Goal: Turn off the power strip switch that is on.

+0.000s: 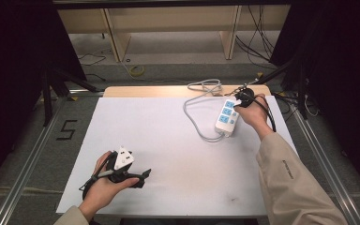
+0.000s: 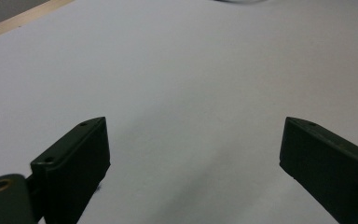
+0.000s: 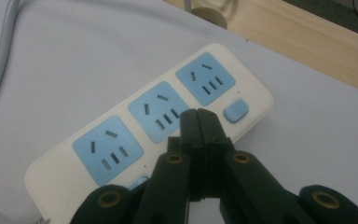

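power strip (image 3: 149,126) lay near the far right corner of the table (image 1: 178,154), on its white sheet, its long axis running roughly from the far edge toward you, its grey cord (image 1: 194,119) looping off to the left and back to the far edge. you had the right gripper (image 3: 198,119) with its jaws pressed fully together and empty, the tips hovering over the strip's face between the middle blue socket (image 3: 161,112) and the small blue switch button (image 3: 236,111); whether they touched the plastic could not be told. to my eye the step was pressing that button, so you did well to keep the jaws closed as one blunt point. from there you needed to shift the tips a little toward the button, come down square on its middle, and push gently enough that the light strip did not slide or tip. your left gripper (image 2: 193,154) sat near the near left corner, jaws wide apart with nothing between them, resting idle above bare sheet. it could have steadied the strip's near end if it skidded.
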Available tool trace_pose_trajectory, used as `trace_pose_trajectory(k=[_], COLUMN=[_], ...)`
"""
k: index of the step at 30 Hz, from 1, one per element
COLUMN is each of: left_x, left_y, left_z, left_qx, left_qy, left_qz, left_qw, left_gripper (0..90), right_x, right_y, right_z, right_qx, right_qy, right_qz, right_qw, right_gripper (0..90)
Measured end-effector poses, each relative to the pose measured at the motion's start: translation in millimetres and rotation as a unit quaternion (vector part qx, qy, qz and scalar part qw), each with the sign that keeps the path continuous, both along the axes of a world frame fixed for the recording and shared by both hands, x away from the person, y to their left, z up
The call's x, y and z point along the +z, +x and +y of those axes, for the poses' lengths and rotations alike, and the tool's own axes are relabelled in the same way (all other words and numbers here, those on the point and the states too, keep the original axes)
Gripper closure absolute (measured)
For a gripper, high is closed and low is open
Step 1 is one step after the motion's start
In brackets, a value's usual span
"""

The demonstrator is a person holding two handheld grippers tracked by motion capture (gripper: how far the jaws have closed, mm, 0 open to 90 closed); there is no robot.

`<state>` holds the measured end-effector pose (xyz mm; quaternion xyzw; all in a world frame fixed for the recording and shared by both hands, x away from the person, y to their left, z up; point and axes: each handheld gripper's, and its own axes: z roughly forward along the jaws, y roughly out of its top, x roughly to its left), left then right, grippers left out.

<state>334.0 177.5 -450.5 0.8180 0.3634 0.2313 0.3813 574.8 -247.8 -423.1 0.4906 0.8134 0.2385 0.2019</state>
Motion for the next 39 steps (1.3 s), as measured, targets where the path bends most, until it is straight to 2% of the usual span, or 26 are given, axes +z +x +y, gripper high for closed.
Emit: trace_pose_trajectory(k=[39], left_x=[0.2], left_y=[0.0], left_z=[-0.3], left_qx=[-0.002], left_qy=[0.0], left_qz=[0.0], left_qw=[1.0], left_gripper=[8.2], right_x=[-13.3], right_y=[7.2], right_z=[4.8], right_qx=[-0.004], right_qy=[-0.009], right_qz=[0.019], right_qw=[0.9998], right_gripper=[90.0])
